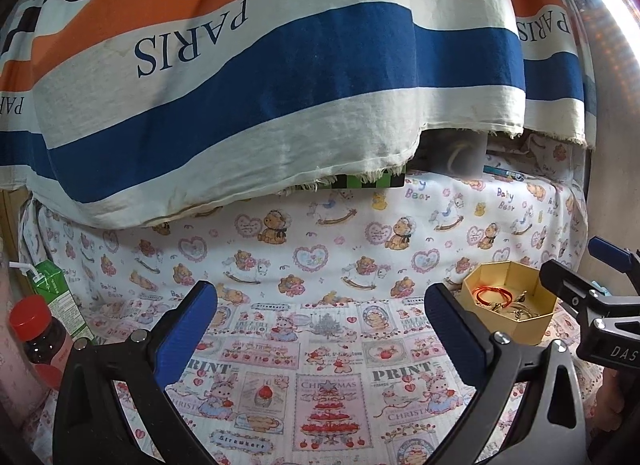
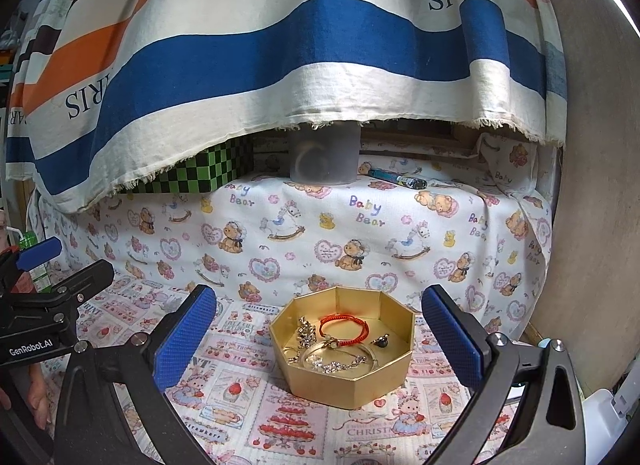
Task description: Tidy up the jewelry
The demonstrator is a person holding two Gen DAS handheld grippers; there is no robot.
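Observation:
A gold octagonal box (image 2: 352, 381) sits on the printed cloth, straight ahead of my right gripper (image 2: 320, 339). Inside lie a red cord bracelet (image 2: 344, 329), a silver chain bracelet (image 2: 340, 363), a sparkly silver piece (image 2: 306, 331) and a small dark bead charm (image 2: 382, 341). The right gripper is open with nothing between its blue pads, hovering just short of the box. My left gripper (image 1: 320, 329) is open too, empty, over bare cloth to the left of the gold box (image 1: 508, 325). The red bracelet (image 1: 494, 295) shows inside it.
A striped "PARIS" cloth (image 2: 280, 45) hangs over the back shelf. Under it sit a green checkered box (image 2: 200, 173), a translucent cup (image 2: 324, 161) and a pen (image 2: 396, 178). A green carton (image 1: 60, 297) and a red-capped bottle (image 1: 40, 337) stand at the left. A hand (image 2: 38, 397) shows at the left.

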